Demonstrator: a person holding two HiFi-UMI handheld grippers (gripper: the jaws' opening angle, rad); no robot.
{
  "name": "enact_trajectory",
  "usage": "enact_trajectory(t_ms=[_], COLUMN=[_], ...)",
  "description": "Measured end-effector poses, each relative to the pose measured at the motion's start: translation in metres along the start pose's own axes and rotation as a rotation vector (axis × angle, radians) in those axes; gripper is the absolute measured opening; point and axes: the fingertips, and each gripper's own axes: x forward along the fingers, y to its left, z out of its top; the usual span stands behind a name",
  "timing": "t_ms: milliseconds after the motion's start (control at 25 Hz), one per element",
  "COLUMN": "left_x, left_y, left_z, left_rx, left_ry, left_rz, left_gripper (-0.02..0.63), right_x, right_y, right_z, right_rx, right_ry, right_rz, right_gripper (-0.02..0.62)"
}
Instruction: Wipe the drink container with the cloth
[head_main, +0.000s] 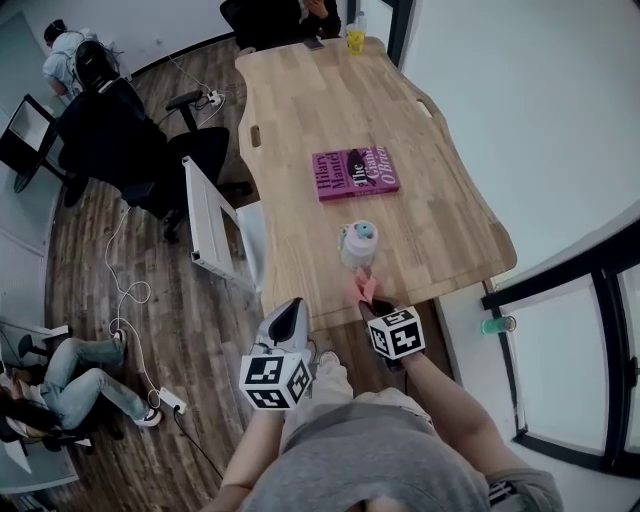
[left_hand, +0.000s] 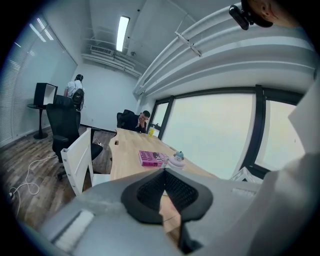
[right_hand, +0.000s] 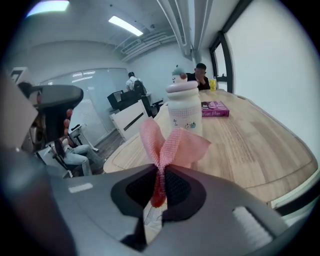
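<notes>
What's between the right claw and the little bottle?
Just the pink cloth, pinched in the right claw, in front of the bottle. The right gripper view shows it best.

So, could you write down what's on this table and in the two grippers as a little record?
Right gripper: shut on pink mesh cloth
Left gripper: shut, empty
Drink container: white bottle, teal-topped lid, upright on light wooden table, just beyond cloth
Elsewhere on table: magenta book; yellow drink at far end
</notes>
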Motion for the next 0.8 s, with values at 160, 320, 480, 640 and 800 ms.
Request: enact_trajectory(t_ms=[160,320,480,640,800], left_x=[-0.017,-0.034,-0.051,-0.068,-0.085], left_y=[-0.023,-0.049,-0.075,-0.096,-0.117], left_z=[-0.012,-0.024,-0.035,-0.046,-0.056], left_rx=[0.001,0.002,0.008,0.019,0.026], left_ry=[-0.008,-0.014,-0.021,-0.021,-0.028], left_rz=[0.006,0.005,-0.001,-0.008,-0.009], left_gripper=[0.003,0.003,0.003,0.003,0.003], right_x=[-0.034,-0.069,-0.102,-0.133,-0.161], right_y=[0.009,0.019,0.026,0.033,0.039], right_z=[-0.005,-0.012,-0.022,-0.032,-0.042], right_rx=[-0.012,-0.017,-0.02,-0.03,-0.044], right_ry=[-0.048,-0.09,-0.126,-0.158,-0.187], right_rz=[0.023,0.044,0.054,0.056,0.059], right_gripper=[0.025,0.026,0.025,0.025,0.025])
